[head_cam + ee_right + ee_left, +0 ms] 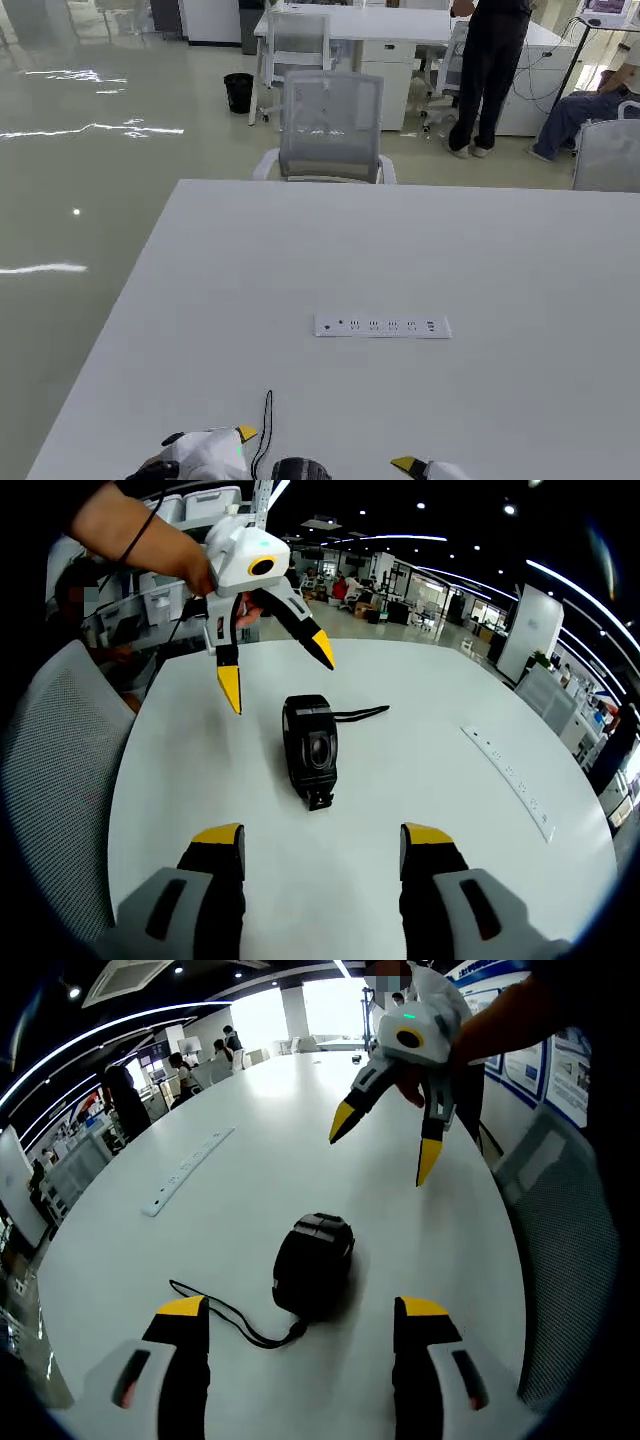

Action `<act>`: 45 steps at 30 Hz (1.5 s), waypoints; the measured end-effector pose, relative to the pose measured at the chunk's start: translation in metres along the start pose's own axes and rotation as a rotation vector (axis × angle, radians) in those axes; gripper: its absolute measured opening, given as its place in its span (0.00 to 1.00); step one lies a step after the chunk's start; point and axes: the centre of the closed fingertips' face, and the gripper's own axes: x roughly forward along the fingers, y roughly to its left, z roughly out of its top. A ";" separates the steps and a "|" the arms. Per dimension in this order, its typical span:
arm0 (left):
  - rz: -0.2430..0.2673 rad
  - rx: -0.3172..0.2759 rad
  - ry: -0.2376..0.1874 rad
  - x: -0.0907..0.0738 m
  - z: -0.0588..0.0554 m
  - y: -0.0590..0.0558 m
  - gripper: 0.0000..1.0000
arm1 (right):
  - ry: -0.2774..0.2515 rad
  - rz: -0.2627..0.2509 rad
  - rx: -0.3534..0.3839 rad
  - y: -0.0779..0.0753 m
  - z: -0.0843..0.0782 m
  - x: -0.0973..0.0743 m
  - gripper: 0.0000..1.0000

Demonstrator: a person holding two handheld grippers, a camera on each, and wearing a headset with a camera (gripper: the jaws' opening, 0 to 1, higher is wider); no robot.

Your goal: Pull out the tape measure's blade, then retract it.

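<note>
Jaws spread wide on left gripper (300, 1308) and right gripper (318, 832), both empty; the tape measure (313, 1263) mid-frame could skid if nudged off-centre.

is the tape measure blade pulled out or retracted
Retracted. The black tape measure lies on the table with no blade showing beyond its case; only its cord trails out.

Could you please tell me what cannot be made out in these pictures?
Tape measure: head view, cut off by the bottom edge.
Left tongs and right tongs: head view, mostly cut off by that edge.
Power strip: head view, socket markings too small to read.
</note>
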 end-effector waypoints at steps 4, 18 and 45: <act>-0.015 -0.010 -0.002 0.010 0.007 -0.002 0.70 | 0.036 0.055 0.025 0.005 -0.004 0.015 0.55; -0.070 0.067 0.074 0.034 0.001 -0.002 0.53 | 0.098 0.108 -0.028 0.004 -0.005 0.047 0.41; -0.163 0.140 0.142 0.050 0.004 -0.005 0.37 | 0.145 0.175 -0.075 -0.002 -0.001 0.081 0.28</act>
